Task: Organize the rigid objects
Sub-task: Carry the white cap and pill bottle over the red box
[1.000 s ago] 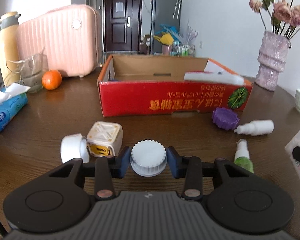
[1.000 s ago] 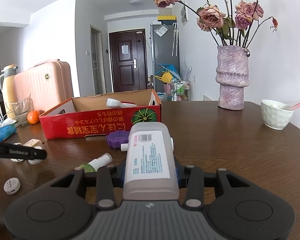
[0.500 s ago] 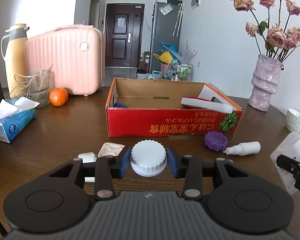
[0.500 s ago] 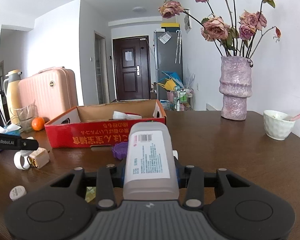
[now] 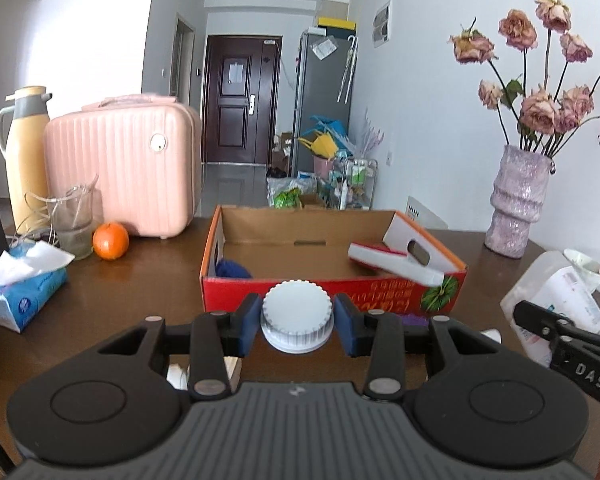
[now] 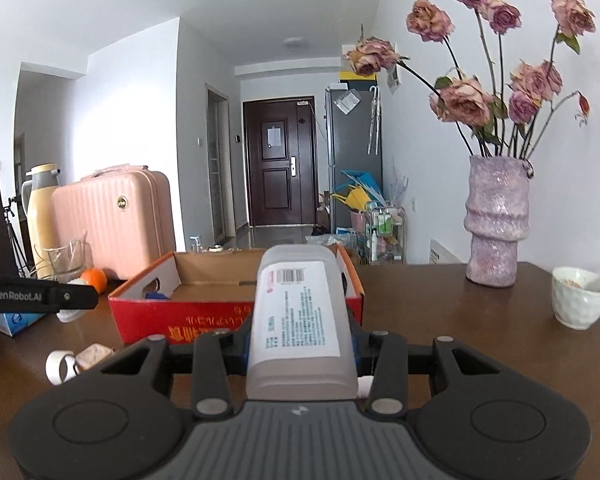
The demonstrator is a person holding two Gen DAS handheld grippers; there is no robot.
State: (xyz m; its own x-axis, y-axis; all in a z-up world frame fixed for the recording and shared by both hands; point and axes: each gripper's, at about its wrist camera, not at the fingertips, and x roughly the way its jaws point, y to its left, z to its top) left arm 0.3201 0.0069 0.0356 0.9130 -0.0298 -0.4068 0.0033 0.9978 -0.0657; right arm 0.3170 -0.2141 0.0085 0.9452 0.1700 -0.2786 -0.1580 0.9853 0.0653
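Note:
My left gripper (image 5: 297,322) is shut on a round white ribbed cap (image 5: 297,316), held above the table in front of the red cardboard box (image 5: 332,296). My right gripper (image 6: 300,346) is shut on a translucent white bottle (image 6: 300,320) with a printed label, also in front of the box (image 6: 204,316). That bottle (image 5: 556,300) and right gripper show at the right edge of the left wrist view. Inside the box lie a white-and-red carton (image 5: 396,262) and a blue thing (image 5: 232,270). A white ring (image 6: 60,366) and a beige cube (image 6: 94,356) rest on the table.
A pink case (image 5: 124,168), yellow thermos (image 5: 26,152), glass (image 5: 74,224), orange (image 5: 111,241) and tissue pack (image 5: 20,284) stand at the left. A purple vase of dried roses (image 6: 496,220) and a white cup (image 6: 578,296) stand at the right.
Both grippers have risen with their loads, so the box interior now shows and the small items on the table have dropped below the gripper bodies. The grips are unchanged.

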